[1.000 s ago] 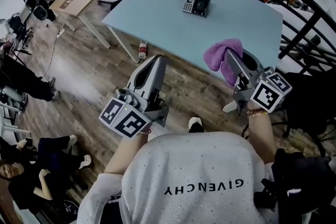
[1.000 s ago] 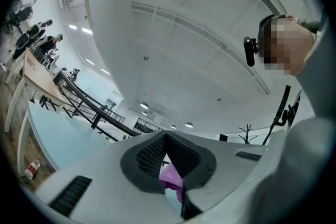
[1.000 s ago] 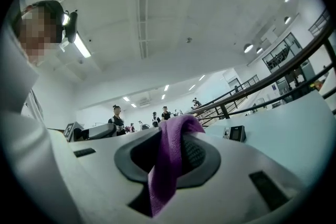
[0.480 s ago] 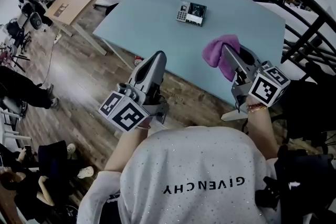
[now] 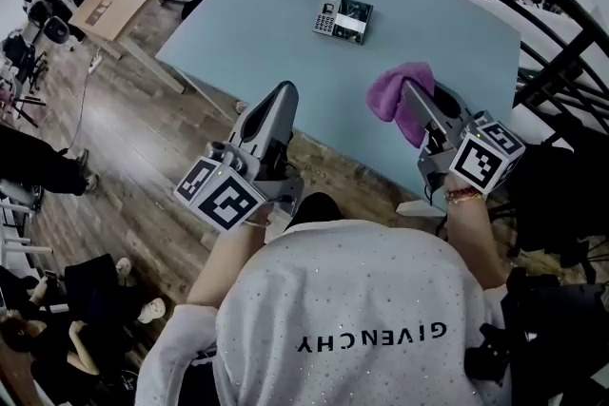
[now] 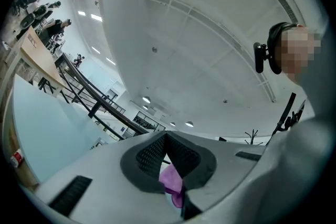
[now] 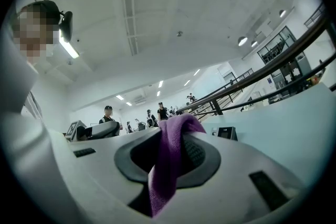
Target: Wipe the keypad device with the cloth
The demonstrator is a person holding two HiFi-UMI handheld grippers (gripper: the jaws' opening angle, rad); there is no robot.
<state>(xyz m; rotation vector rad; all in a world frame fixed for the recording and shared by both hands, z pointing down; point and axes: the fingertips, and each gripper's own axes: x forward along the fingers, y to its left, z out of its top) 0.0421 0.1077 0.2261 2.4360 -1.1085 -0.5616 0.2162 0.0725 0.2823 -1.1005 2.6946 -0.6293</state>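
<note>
Right gripper (image 5: 409, 93): jaws clamped on cloth (image 5: 392, 98), draped over their tips. Left gripper (image 5: 283, 92): jaws closed, tips meeting. Keypad device (image 5: 343, 19): ahead of both, well apart, but nearer than before, so wiping is not yet begun.

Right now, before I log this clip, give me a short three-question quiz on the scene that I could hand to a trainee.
1. True or false: the keypad device lies on the blue table, apart from both grippers.
2. Which one holds the purple cloth? A) the left gripper B) the right gripper C) neither
3. Short answer: is the cloth touching the keypad device?

Key
1. True.
2. B. Its jaws are shut on the cloth, and the left gripper carries nothing.
3. No. The cloth is held near the table's near edge, apart from the device.
</note>
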